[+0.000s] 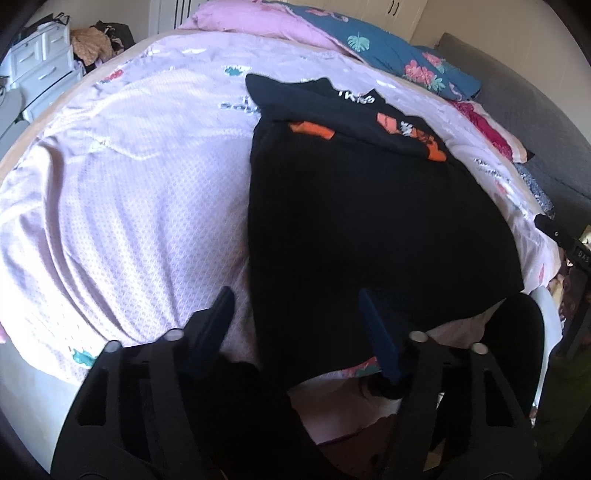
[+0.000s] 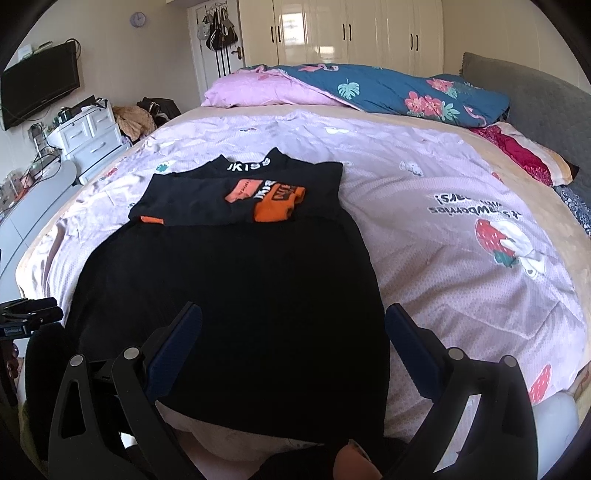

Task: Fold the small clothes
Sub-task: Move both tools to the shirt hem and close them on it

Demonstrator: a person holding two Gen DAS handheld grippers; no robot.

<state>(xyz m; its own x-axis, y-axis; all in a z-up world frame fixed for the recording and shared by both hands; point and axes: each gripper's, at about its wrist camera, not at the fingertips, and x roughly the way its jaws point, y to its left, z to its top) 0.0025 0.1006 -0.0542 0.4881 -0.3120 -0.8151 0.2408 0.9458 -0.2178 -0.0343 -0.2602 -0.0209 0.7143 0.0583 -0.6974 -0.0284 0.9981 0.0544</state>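
Note:
A black garment with orange patches and white lettering lies flat on the pink bedspread, its far part folded over. It also shows in the left wrist view. My left gripper is open, its fingers straddling the garment's near left edge just above the bed's near edge. My right gripper is open over the garment's near right hem, one finger over the cloth, the other beside its right edge. Neither holds anything. The left gripper shows at the left edge of the right wrist view.
A blue floral duvet and pink blanket are heaped at the far side of the bed. A grey headboard is at right. White drawers and a wall TV stand left; wardrobes behind.

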